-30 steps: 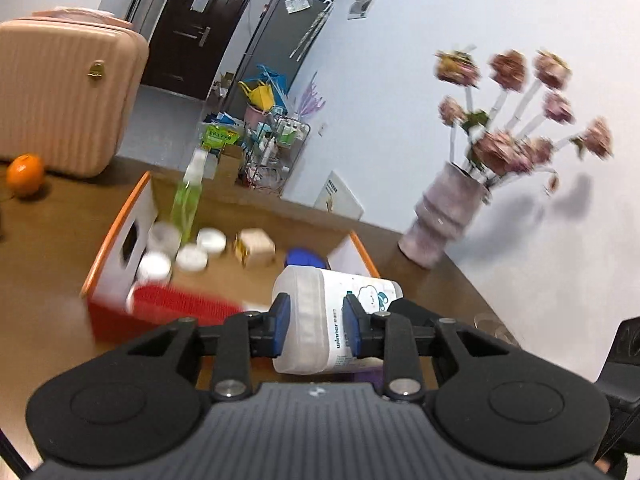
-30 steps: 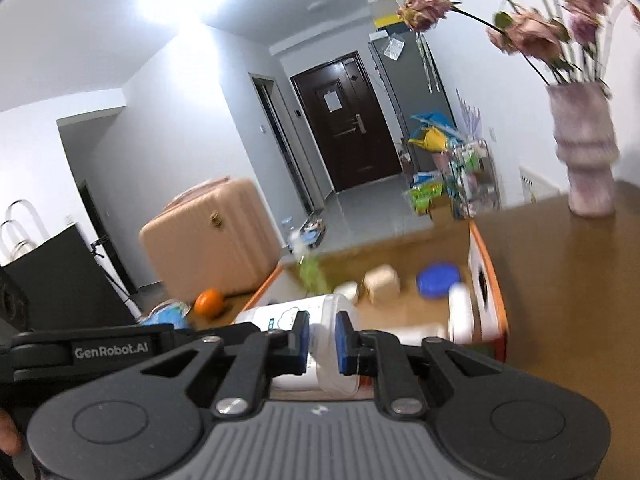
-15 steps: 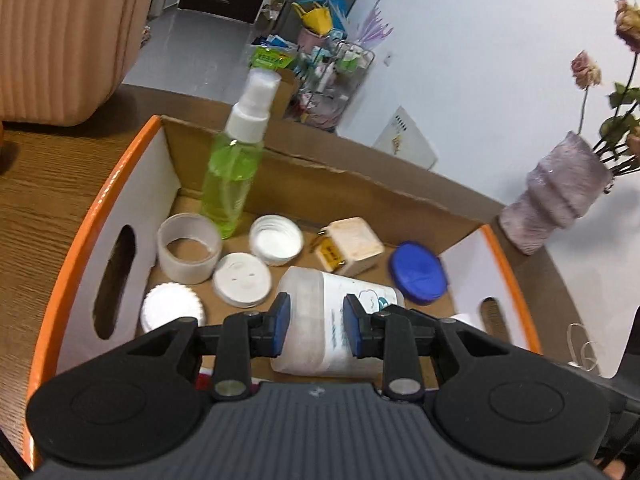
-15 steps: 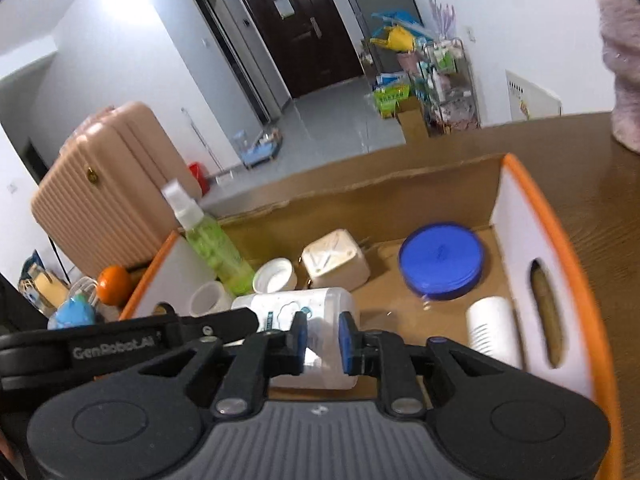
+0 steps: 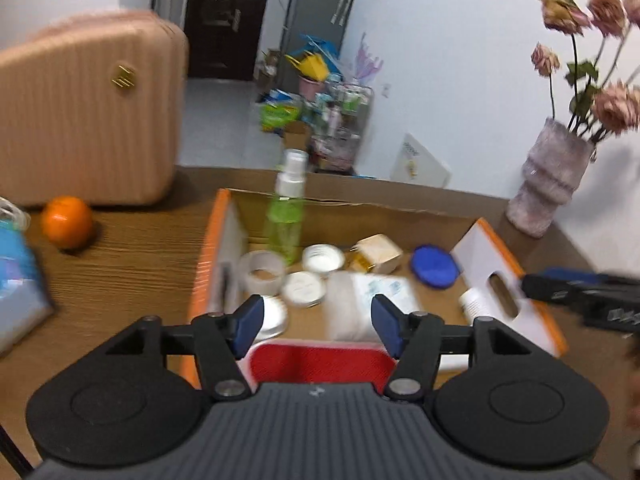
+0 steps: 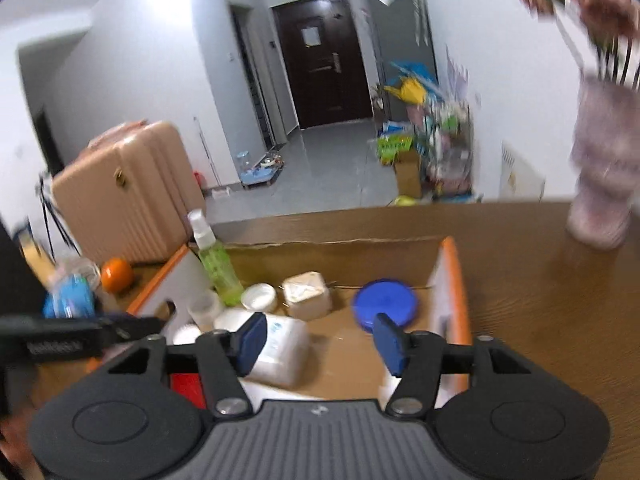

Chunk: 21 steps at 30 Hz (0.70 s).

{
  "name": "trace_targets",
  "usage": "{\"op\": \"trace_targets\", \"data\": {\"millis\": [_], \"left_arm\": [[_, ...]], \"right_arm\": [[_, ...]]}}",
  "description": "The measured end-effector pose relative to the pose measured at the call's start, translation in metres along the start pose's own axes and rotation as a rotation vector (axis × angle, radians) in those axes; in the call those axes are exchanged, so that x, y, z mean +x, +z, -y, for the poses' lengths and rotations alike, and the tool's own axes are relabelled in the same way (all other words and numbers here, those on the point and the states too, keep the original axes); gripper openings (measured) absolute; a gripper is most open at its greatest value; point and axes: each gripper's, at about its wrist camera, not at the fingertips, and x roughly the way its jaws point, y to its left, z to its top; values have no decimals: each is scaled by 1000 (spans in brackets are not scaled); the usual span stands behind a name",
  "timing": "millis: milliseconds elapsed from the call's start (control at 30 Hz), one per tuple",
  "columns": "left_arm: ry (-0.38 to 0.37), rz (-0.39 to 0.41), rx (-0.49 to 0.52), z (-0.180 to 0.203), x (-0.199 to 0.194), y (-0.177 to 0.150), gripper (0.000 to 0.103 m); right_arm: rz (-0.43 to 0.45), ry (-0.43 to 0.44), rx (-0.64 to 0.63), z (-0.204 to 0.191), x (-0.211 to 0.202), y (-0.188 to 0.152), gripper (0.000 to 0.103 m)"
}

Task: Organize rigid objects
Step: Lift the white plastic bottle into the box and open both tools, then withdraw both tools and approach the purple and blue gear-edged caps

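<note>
A white plastic bottle (image 5: 362,304) (image 6: 276,350) lies on its side on the floor of the orange-rimmed cardboard box (image 5: 208,248) (image 6: 454,276). Around it sit a green spray bottle (image 5: 285,220) (image 6: 216,264), white lids (image 5: 302,288), a beige cube (image 5: 378,258) (image 6: 307,294), a blue lid (image 5: 434,272) (image 6: 386,304) and a red item (image 5: 320,362). My left gripper (image 5: 318,322) hangs above the box, jaws opening, pads clear of the bottle. My right gripper (image 6: 320,340) also has its jaws opening, nothing between them.
An orange (image 5: 67,222) (image 6: 116,274) and a blue packet (image 5: 18,280) lie on the wooden table left of the box. A pink suitcase (image 5: 88,120) stands behind. A vase with dried flowers (image 5: 554,184) (image 6: 604,184) stands at the table's right back.
Both grippers were shut on the white bottle and carried it over the box. Now both sets of jaws have spread, the bottle lies in the box, and both cameras have pulled back.
</note>
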Motion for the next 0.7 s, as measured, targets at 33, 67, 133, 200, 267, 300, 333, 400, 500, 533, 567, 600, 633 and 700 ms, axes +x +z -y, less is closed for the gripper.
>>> {"op": "trace_targets", "data": {"millis": [33, 67, 133, 200, 267, 300, 333, 400, 500, 533, 567, 600, 633, 700], "left_arm": [[36, 21, 25, 1, -13, -7, 70], [71, 44, 49, 3, -24, -13, 76], [123, 94, 95, 10, -48, -28, 81], [112, 128, 113, 16, -72, -42, 89], [88, 154, 113, 21, -95, -56, 94], [79, 164, 111, 24, -106, -62, 94], [70, 178, 106, 26, -117, -69, 96], [62, 201, 99, 32, -134, -80, 98], [63, 226, 89, 42, -157, -107, 99], [65, 230, 88, 45, -162, -117, 100], [64, 230, 95, 50, -169, -129, 101], [64, 229, 106, 55, -174, -142, 101], [61, 228, 115, 59, -178, -154, 101], [45, 215, 126, 70, -186, -180, 102]], "right_arm": [[-2, -21, -45, -1, -13, -3, 64], [4, -42, -80, -3, -25, -7, 70], [50, -86, -139, -6, -52, -18, 83], [115, -113, -175, -10, -79, -29, 86], [143, -120, -185, -13, -101, -40, 86], [151, -114, -181, -14, -113, -45, 86], [158, -107, -176, -14, -122, -49, 86], [174, -95, -168, -17, -139, -61, 86], [201, -92, -170, -22, -163, -82, 86], [207, -92, -166, -24, -168, -90, 86], [215, -88, -157, -25, -176, -101, 86], [221, -82, -148, -25, -183, -113, 86], [221, -79, -138, -26, -189, -128, 86], [221, -76, -124, -27, -198, -155, 86]]}}
